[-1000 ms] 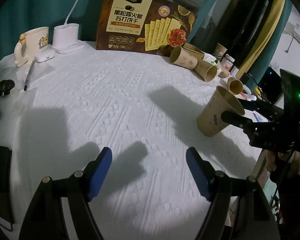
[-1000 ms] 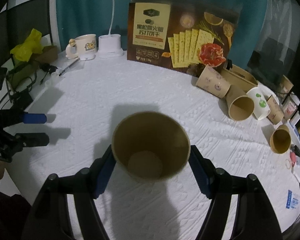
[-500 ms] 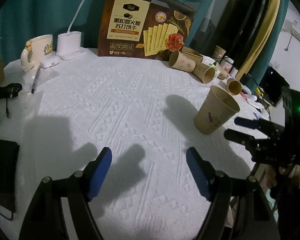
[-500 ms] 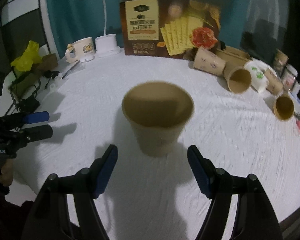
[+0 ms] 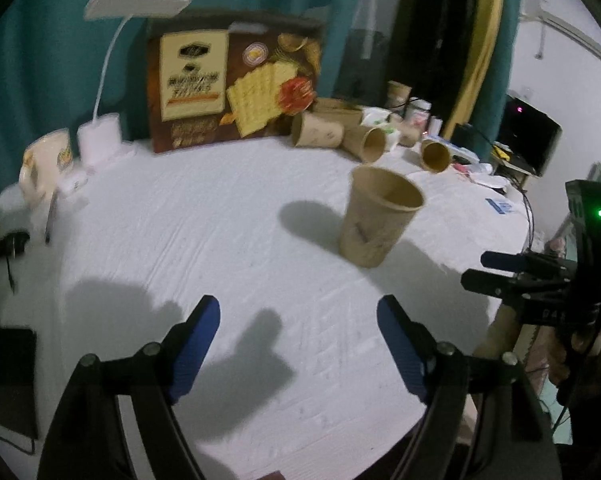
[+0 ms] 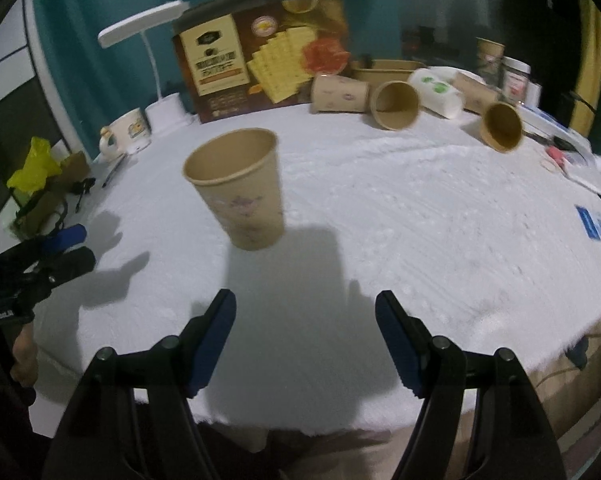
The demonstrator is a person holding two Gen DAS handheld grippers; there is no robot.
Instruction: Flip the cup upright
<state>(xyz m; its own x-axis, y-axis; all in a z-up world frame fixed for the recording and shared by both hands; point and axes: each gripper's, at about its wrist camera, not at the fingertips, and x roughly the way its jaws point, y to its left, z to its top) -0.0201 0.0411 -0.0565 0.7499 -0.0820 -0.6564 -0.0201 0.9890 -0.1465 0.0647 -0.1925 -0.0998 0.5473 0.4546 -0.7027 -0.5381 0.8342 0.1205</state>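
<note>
Brown paper cup (image 6: 238, 188) stands upright, mouth up, on the white textured cloth of the table (image 6: 420, 208). Nothing touches it. In the left wrist view the same cup (image 5: 378, 216) sits right of centre, its shadow thrown to the left.

Right claw (image 6: 304, 340): released, blue pads spread wide, nothing between them. It hangs over the near edge of the table, well apart from the cup, which lies ahead and to its left.

Left claw (image 5: 298, 346): also released, pads wide apart, empty, above the near part of the cloth. Cup lies ahead and to its right, well apart.

Each claw shows in the other's camera: the right one at the right margin of the left view, the left one at the left margin of the right view.

Far side of table: large cracker box (image 6: 260, 64) upright against the teal curtain. White desk lamp (image 6: 148, 28) and a cream mug (image 6: 126, 134) to its left. To its right, several paper cups (image 6: 396, 106) lying on their sides, one white with green print. Yellow bag (image 6: 32, 168) at far left, off the cloth.
</note>
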